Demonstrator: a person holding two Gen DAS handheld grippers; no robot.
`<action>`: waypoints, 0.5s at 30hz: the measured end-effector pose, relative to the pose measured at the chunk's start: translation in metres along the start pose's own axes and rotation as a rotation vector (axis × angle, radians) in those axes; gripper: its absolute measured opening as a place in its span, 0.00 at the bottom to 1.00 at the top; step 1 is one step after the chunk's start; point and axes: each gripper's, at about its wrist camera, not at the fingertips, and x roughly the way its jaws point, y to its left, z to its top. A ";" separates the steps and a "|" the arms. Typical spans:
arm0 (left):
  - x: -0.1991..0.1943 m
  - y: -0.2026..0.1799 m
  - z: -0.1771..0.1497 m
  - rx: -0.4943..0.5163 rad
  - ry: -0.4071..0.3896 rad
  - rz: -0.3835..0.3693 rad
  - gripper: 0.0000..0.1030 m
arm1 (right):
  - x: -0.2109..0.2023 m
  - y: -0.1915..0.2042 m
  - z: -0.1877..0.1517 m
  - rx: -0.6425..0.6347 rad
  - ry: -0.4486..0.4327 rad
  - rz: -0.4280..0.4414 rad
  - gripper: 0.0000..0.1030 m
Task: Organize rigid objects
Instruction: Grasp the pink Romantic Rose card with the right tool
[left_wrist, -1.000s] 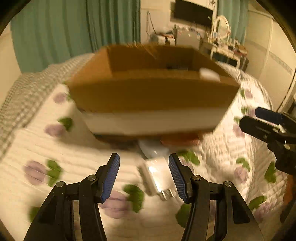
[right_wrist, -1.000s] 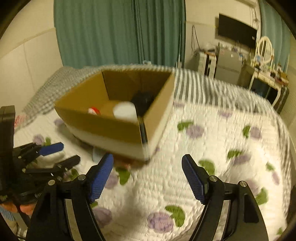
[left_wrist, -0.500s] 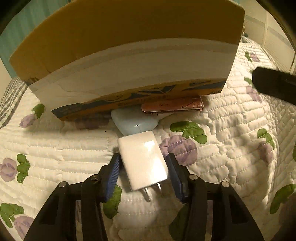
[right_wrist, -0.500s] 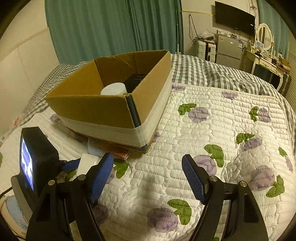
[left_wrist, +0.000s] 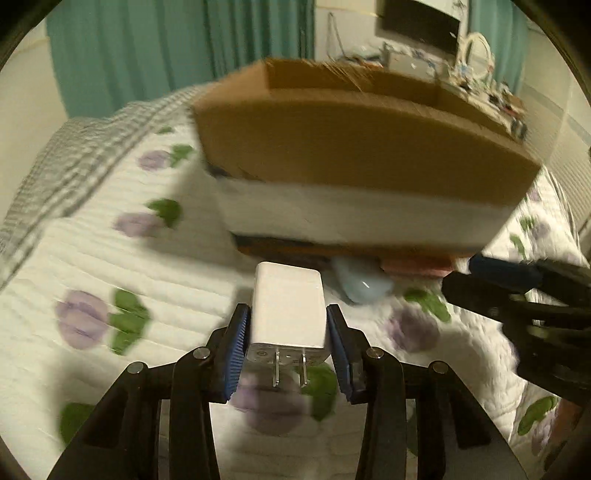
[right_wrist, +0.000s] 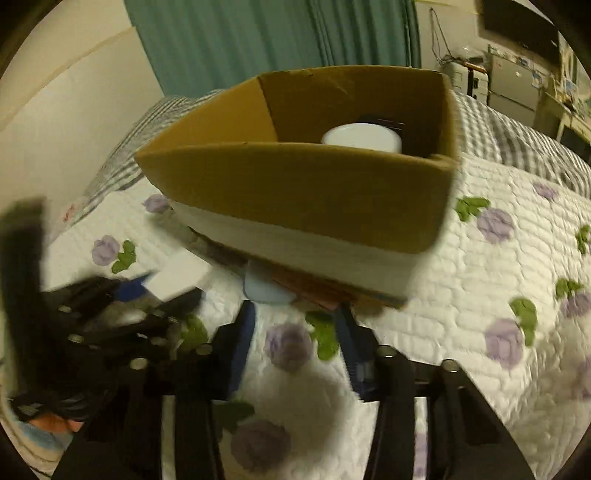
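Note:
My left gripper (left_wrist: 288, 339) is shut on a white plug-in charger (left_wrist: 288, 306), prongs toward the camera, held above the quilt in front of the cardboard box (left_wrist: 354, 155). A pale blue object (left_wrist: 364, 286) and a copper-pink flat item (left_wrist: 417, 265) lie at the box's near bottom edge. My right gripper (right_wrist: 295, 332) is open and empty, low over the quilt facing the box (right_wrist: 306, 184); its fingers stand narrower than before. Inside the box I see a white round lid (right_wrist: 362, 137) and something dark behind it. The left gripper with the charger (right_wrist: 177, 278) shows blurred at the left.
The box sits on a white quilt with purple flowers (right_wrist: 498, 277) on a bed. A grey checked blanket (left_wrist: 81, 155) lies beyond it. Teal curtains (right_wrist: 258, 40) and a cluttered desk (left_wrist: 480, 81) stand at the back. The right gripper (left_wrist: 524, 295) shows at the right edge.
My left gripper closed on the white charger and lifted it off the quilt, pulling back from the box. My right gripper moved toward the box and its fingers came closer together.

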 end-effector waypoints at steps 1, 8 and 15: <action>-0.002 0.004 0.002 -0.009 -0.008 0.001 0.41 | 0.005 -0.001 0.004 0.010 0.004 -0.009 0.34; -0.001 0.013 0.014 -0.055 -0.018 -0.026 0.41 | 0.033 -0.019 0.031 0.056 -0.013 -0.113 0.32; 0.001 0.018 0.013 -0.063 -0.008 -0.037 0.41 | 0.034 -0.022 0.014 0.111 -0.034 -0.103 0.82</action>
